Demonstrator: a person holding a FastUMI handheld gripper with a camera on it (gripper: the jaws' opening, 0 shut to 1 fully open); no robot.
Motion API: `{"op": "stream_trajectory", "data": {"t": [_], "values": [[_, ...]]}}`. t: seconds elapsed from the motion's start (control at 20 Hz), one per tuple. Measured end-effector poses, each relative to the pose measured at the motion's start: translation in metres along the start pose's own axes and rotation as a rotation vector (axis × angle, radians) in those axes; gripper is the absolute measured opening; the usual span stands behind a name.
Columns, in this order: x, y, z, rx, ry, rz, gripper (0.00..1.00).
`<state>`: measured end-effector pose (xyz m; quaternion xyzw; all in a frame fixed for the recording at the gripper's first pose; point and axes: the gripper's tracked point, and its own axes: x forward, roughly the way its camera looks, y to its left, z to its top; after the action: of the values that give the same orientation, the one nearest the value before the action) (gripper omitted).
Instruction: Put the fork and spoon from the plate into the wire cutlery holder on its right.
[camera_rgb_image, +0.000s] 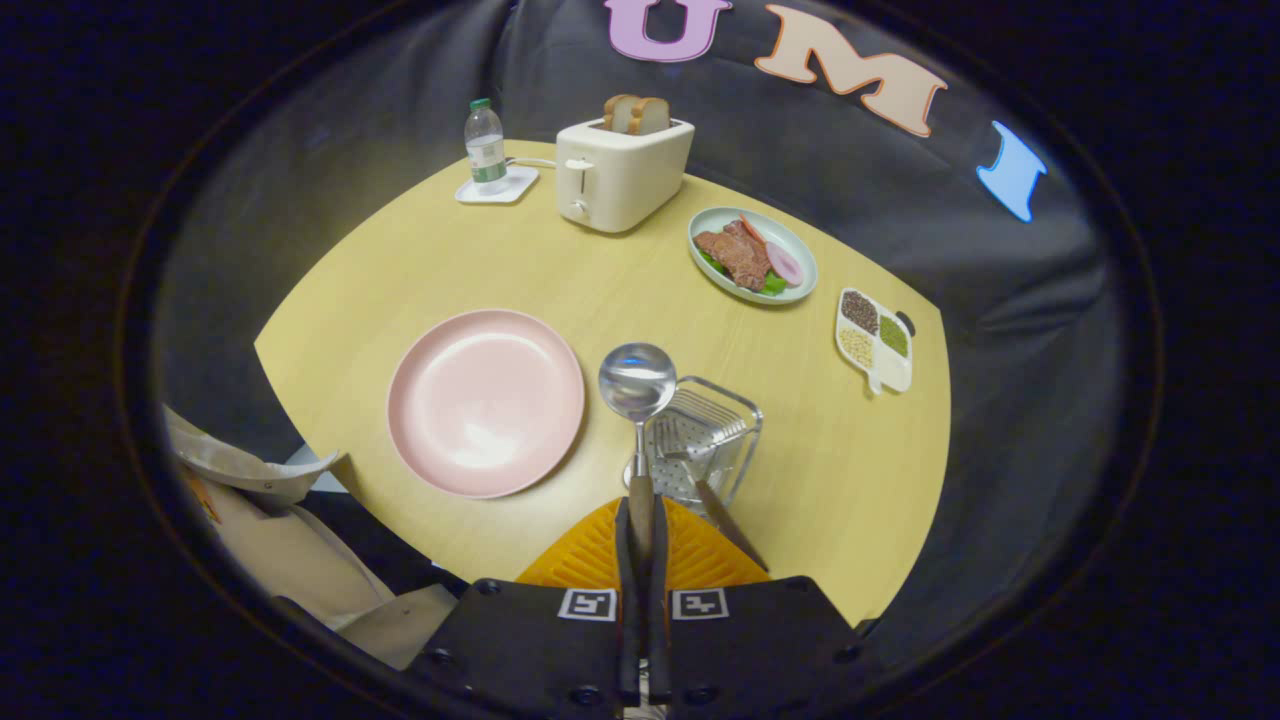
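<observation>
Fork already in the wire holder, plate bare; gripper fingers closed on the spoon handle just left of the holder, next lower it in.

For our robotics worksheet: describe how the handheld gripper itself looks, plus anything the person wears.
The gripper has a dark, blocky body with screw holes, carrying two square black-and-white tags. Its two fingers are ribbed and wedge-shaped. Beside it shows a beige sleeve.
</observation>
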<state>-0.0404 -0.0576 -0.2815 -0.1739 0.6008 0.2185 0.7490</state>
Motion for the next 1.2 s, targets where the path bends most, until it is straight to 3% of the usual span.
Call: {"op": "stream_trajectory", "data": {"t": [0.35, 1.05, 1.2], "values": [[0.003, -0.033, -0.011, -0.157, 0.149, 0.025, 0.06], [0.026, -0.041, -0.013, -0.203, 0.369, 0.096, 0.06], [0.030, -0.040, -0.008, -0.206, 0.370, 0.090, 0.19]]}}
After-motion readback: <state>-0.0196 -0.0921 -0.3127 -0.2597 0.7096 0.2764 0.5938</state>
